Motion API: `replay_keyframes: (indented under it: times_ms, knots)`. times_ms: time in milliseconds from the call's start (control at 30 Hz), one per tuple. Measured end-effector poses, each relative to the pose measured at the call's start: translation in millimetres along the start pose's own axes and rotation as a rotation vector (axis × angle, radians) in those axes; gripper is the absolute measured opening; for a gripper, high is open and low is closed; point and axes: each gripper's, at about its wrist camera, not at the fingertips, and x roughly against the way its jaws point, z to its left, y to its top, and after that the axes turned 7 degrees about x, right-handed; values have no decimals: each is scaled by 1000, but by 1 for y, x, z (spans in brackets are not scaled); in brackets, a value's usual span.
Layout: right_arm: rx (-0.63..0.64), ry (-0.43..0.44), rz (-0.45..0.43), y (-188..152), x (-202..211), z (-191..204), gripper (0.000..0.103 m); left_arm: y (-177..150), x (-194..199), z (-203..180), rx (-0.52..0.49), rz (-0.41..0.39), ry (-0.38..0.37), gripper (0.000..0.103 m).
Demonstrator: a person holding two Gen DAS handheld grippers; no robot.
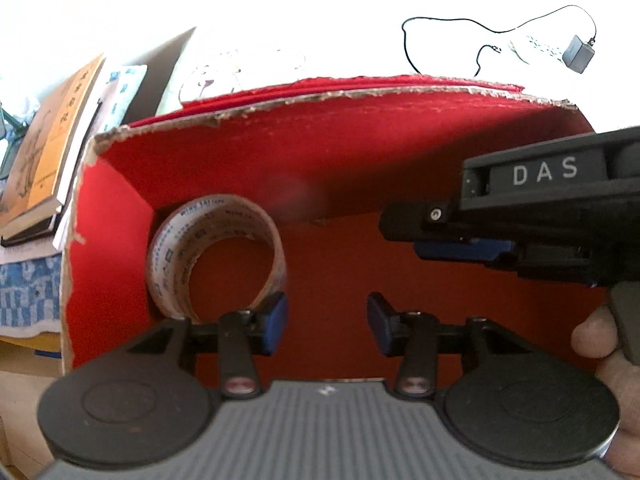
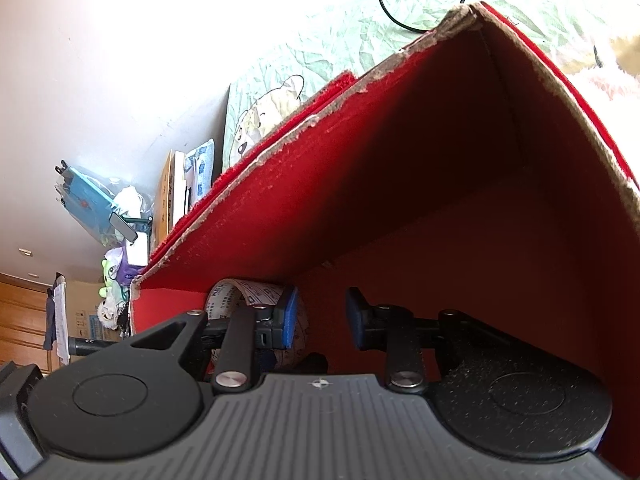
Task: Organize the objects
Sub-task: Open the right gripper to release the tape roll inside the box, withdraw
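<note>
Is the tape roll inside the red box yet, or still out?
Inside. The tape roll stands on edge in the red box's left corner, against the wall; the left gripper is open beside it.

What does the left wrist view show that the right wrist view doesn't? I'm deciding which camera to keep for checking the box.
Only the left wrist view shows the right tool from the side, a hand beneath it, and a grey charger on its cable beyond the box.

Only the right wrist view shows the plush toys, a cardboard carton and wooden cabinets in the room's background.

Both show the red box with its torn rim, the tape roll standing in its corner, and the books beside it.
</note>
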Motion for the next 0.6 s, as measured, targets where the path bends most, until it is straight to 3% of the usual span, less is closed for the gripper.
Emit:
replay_keyframes:
  times_ms: [600]
  knots:
    - [48, 0, 59, 3, -10, 8, 37, -1, -5, -5, -57, -2, 13, 57]
